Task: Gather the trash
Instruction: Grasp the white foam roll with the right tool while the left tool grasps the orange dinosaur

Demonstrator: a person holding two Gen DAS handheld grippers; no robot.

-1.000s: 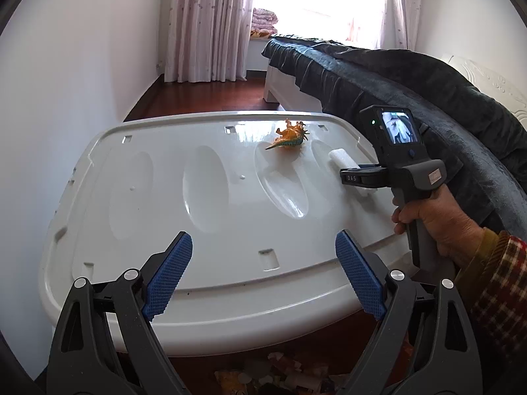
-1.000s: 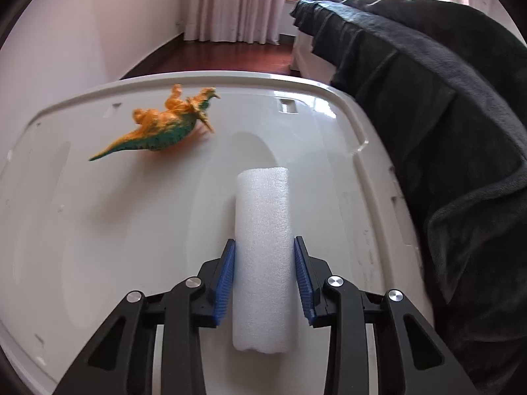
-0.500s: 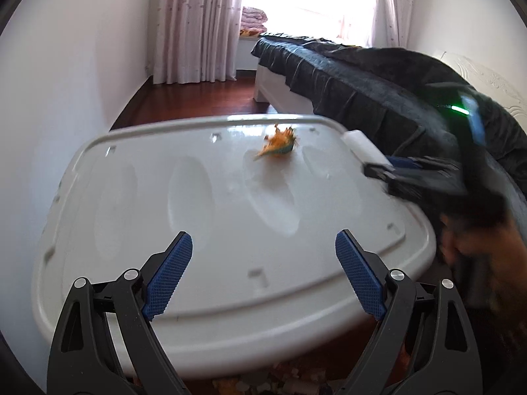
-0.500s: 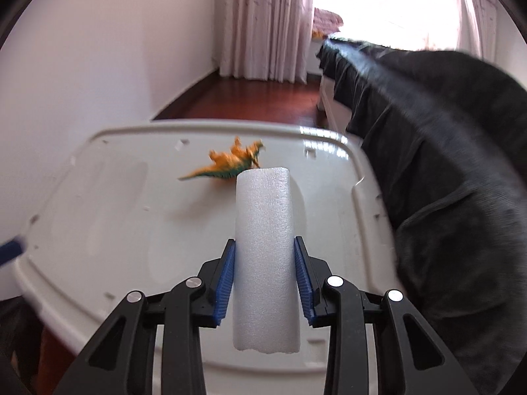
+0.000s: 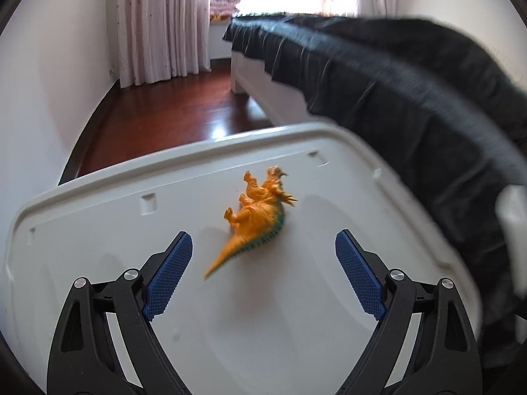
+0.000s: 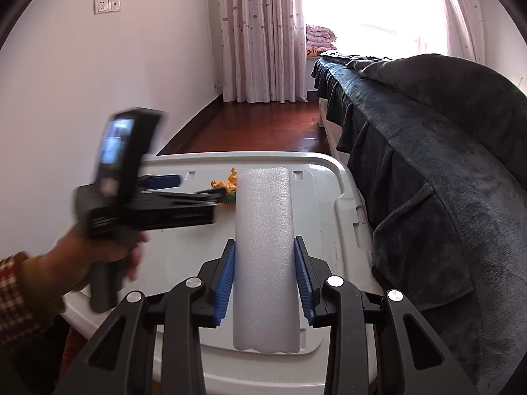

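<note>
The right gripper [image 6: 263,276] is clamped on a white foam roll [image 6: 263,256]. The left gripper [image 5: 263,276] gapes wide, a toy dinosaur [image 5: 257,217] lying on the white lid [image 5: 98,223] just beyond its 2 fingers.

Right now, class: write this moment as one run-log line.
left gripper: open, over dinosaur | right gripper: shut on foam, above lid | dinosaur: lying on lid

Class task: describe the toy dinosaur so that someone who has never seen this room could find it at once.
Beside the bed with the dark blanket lies a big white plastic lid. The toy dinosaur lies on its side near the lid's far edge, just ahead of the open left claw. It is the only orange thing there, with a green back.
</note>
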